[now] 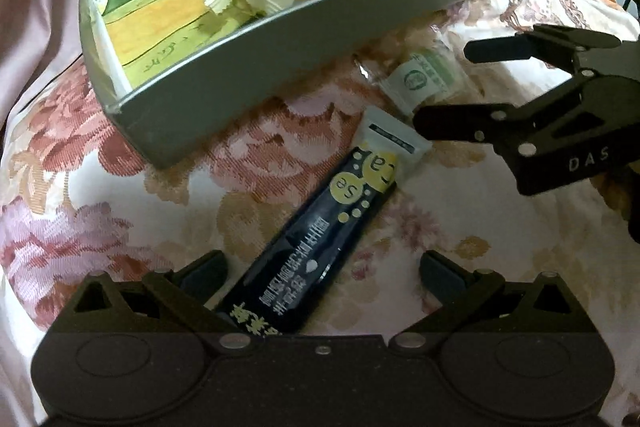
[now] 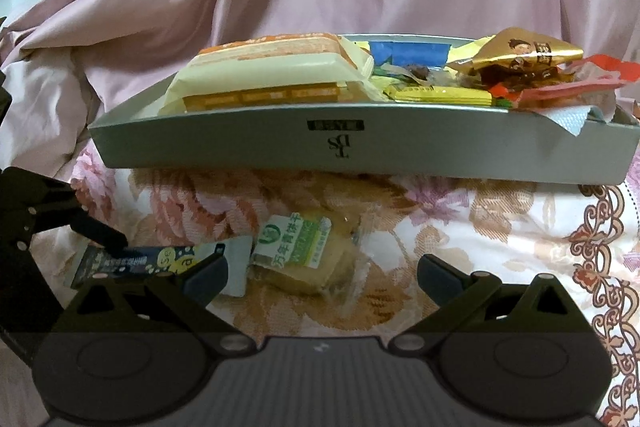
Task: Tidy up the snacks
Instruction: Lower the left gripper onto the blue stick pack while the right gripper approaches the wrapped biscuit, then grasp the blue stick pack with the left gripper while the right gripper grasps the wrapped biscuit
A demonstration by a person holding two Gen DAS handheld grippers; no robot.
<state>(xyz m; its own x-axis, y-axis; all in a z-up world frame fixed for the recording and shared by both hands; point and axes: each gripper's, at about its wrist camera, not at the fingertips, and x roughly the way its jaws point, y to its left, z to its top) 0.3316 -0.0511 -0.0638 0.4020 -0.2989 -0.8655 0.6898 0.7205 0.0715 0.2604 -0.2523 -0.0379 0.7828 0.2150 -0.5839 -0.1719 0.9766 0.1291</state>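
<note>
**Straddling the dark stick pack, left tongs nearest**

Straddling the near end of the dark stick pack [image 1: 320,239], the left tongs [image 1: 322,273] stand wide apart, gripping nothing. The pack lies flat on the floral cloth [image 1: 100,227], its long axis running away from the tongs and slanting right, so they already line up to close across its width. Just beyond its far end lies the green-label pack [image 2: 296,251], between the spread, empty right tongs [image 2: 322,273]. Farther off sits the grey tray [image 2: 400,147], already heaped with snacks, likely the goal.
</note>
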